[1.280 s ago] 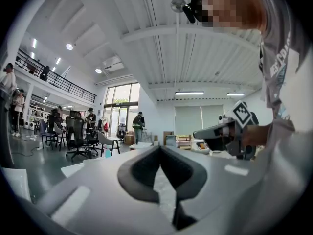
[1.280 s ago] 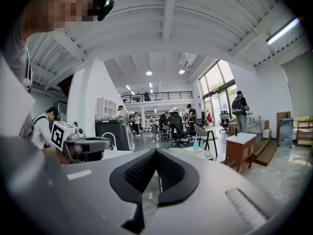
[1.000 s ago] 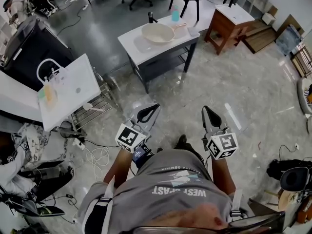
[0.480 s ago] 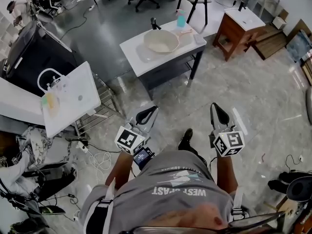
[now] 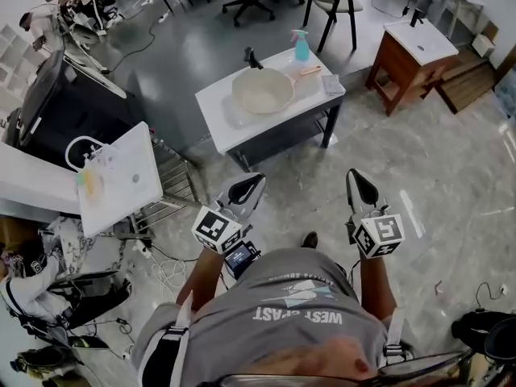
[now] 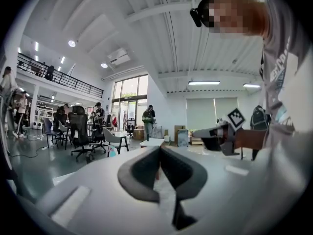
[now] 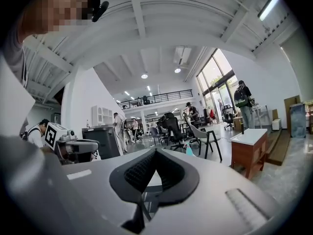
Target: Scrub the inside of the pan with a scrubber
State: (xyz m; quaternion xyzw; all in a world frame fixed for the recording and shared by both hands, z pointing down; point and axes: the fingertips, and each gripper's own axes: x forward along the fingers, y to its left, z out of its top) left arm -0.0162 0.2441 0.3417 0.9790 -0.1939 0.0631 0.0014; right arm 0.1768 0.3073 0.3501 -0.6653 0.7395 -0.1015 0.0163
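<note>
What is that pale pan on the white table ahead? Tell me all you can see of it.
The pan is round, shallow and cream-coloured, smooth inside and seemingly empty. It sits upright, mouth up, near the middle of the white table. A dark stub at its far rim may be its handle, but it is too small to tell. A blue spray bottle stands behind it, apart. Only the table seems to touch it.

The head camera is looking steeply down from above the person's shoulders, with the white table sitting far off at upper centre. Both gripper cameras are looking nearly level along their jaws across the hall, each catching the other: the right gripper at right, the left gripper at left
</note>
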